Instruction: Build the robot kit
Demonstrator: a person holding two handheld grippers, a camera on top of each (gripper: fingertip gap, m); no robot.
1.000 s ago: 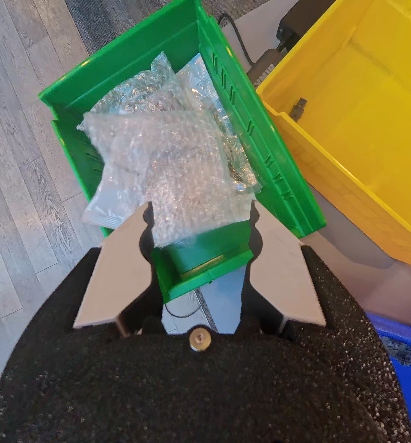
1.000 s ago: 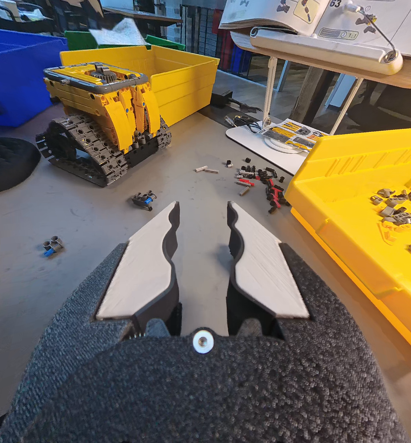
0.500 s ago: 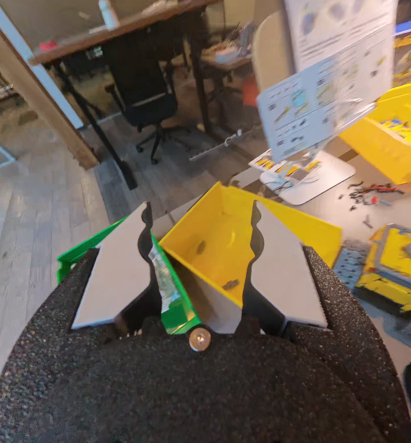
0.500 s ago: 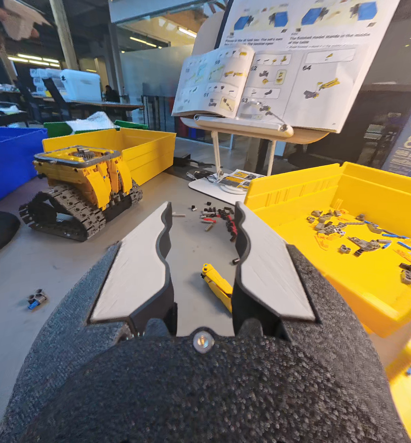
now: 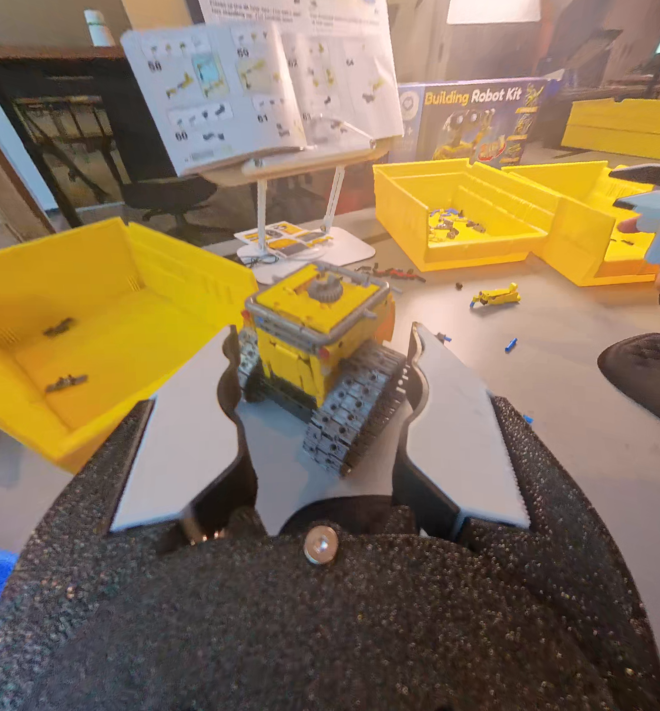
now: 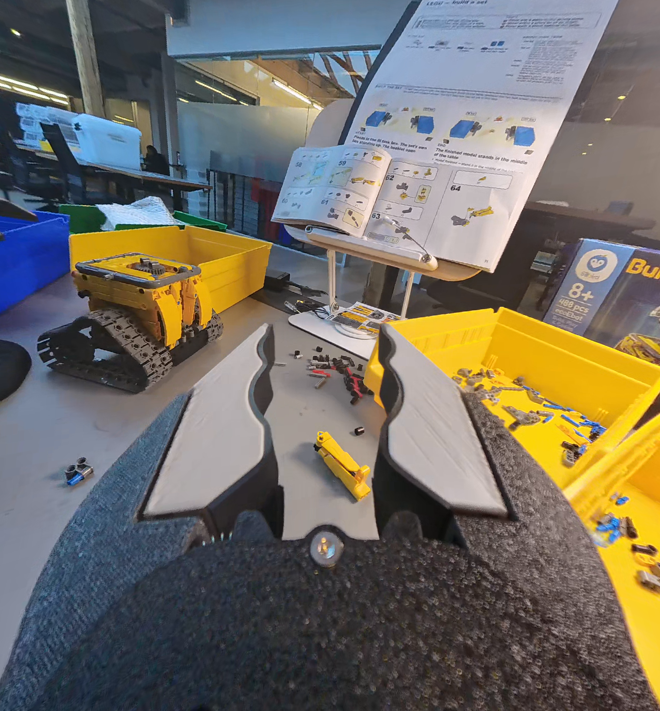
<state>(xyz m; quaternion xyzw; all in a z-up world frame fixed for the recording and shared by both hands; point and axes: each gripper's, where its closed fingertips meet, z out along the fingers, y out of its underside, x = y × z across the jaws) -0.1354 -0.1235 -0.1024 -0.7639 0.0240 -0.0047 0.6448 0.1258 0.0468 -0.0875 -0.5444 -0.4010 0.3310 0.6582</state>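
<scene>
Yellow tracked model [image 5: 320,354] sits between the spread, empty left gripper [image 5: 320,346] fingers; right gripper [image 6: 324,342], likewise spread and empty, could knock the yellow subassembly [image 6: 341,469] below it.

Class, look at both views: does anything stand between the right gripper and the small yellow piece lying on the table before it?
Nothing visible does. The right gripper is open above bare table, and the yellow piece lies between its fingers. The nearest thing, a small black pin, lies just beyond.

Open-plan workshop, long worktables [image 6: 136,173], parts bins [image 6: 551,358]
</scene>
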